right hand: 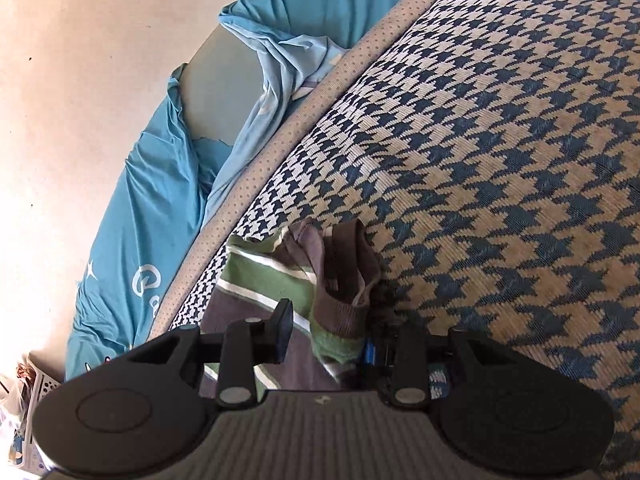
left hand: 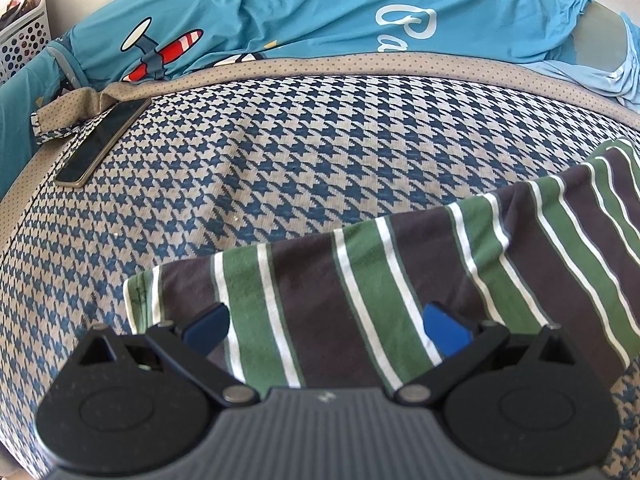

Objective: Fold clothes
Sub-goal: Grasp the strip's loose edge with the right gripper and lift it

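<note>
A green, grey and white striped shirt (left hand: 400, 280) lies on the houndstooth bed cover (left hand: 280, 152), reaching off to the right. My left gripper (left hand: 326, 328) hovers over the shirt's near edge, open, with its blue pads (left hand: 446, 332) wide apart and nothing between them. In the right wrist view the shirt (right hand: 260, 280) is bunched, with a brown ribbed cuff (right hand: 340, 316) standing up in a heap. My right gripper (right hand: 328, 340) is shut on this bunch. The fabric drapes over and hides the right fingertip.
A dark phone (left hand: 104, 142) lies at the cover's left edge beside a fabric loop. Behind the cover's dotted border (left hand: 360, 64) lies a blue printed sheet (left hand: 320, 4). A perforated white basket (left hand: 24, 36) stands at far left. A pale wall (right hand: 80, 80) runs behind the bed.
</note>
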`<move>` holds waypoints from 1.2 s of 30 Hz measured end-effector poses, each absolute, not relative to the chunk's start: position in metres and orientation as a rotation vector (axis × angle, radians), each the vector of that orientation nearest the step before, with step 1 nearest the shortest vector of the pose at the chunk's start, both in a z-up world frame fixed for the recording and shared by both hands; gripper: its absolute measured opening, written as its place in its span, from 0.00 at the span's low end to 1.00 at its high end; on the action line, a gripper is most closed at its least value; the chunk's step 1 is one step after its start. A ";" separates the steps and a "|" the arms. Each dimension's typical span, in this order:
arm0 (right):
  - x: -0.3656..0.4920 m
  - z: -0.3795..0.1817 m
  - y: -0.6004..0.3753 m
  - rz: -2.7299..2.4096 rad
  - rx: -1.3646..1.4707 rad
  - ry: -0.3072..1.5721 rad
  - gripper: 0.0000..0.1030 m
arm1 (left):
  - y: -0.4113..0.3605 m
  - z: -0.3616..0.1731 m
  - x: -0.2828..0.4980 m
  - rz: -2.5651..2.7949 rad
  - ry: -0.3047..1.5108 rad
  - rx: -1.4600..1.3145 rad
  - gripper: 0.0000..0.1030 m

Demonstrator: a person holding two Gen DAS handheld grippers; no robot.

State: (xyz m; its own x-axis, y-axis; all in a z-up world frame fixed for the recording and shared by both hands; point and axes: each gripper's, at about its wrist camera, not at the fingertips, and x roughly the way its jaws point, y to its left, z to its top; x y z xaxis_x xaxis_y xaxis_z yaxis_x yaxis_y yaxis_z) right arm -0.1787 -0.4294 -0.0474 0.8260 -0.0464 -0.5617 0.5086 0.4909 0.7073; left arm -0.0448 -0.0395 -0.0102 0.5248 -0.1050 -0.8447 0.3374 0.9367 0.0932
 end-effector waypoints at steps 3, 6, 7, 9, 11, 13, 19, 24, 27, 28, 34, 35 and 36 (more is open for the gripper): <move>-0.172 -0.047 -0.431 -0.363 0.992 0.519 0.17 | -0.039 -0.011 -0.044 -0.264 0.989 0.262 1.00; -0.168 -0.043 -0.429 -0.359 0.955 0.514 0.14 | -0.039 -0.011 -0.043 -0.261 0.992 0.260 1.00; -0.167 -0.040 -0.427 -0.355 0.931 0.509 0.13 | -0.038 -0.011 -0.043 -0.261 0.992 0.258 1.00; -0.163 -0.030 -0.419 -0.340 0.854 0.496 0.12 | -0.039 -0.011 -0.043 -0.262 0.993 0.257 1.00; -0.158 -0.018 -0.406 -0.313 0.752 0.483 0.12 | -0.039 -0.012 -0.043 -0.260 0.991 0.263 1.00; -0.153 -0.005 -0.390 -0.261 0.641 0.466 0.12 | -0.038 -0.012 -0.043 -0.257 0.991 0.263 1.00; -0.146 0.016 -0.324 -0.050 0.243 0.455 0.12 | -0.032 -0.013 -0.038 -0.228 1.002 0.235 1.00; -0.153 0.011 -0.266 0.156 -0.047 0.507 0.12 | -0.032 -0.013 -0.036 -0.226 1.008 0.228 1.00; -0.160 0.009 -0.239 0.255 -0.172 0.525 0.12 | -0.031 -0.013 -0.036 -0.223 1.008 0.223 1.00; -0.164 0.009 -0.233 0.279 -0.194 0.527 0.12 | -0.031 -0.013 -0.035 -0.222 1.009 0.220 1.00; -0.178 0.001 -0.213 0.366 -0.220 0.546 0.12 | -0.031 -0.014 -0.034 -0.215 1.010 0.217 1.00; -0.179 -0.002 -0.210 0.381 -0.222 0.555 0.12 | -0.032 -0.014 -0.034 -0.213 1.009 0.219 1.00; -0.179 -0.004 -0.206 0.395 -0.229 0.563 0.12 | -0.032 -0.015 -0.034 -0.211 1.008 0.219 1.00</move>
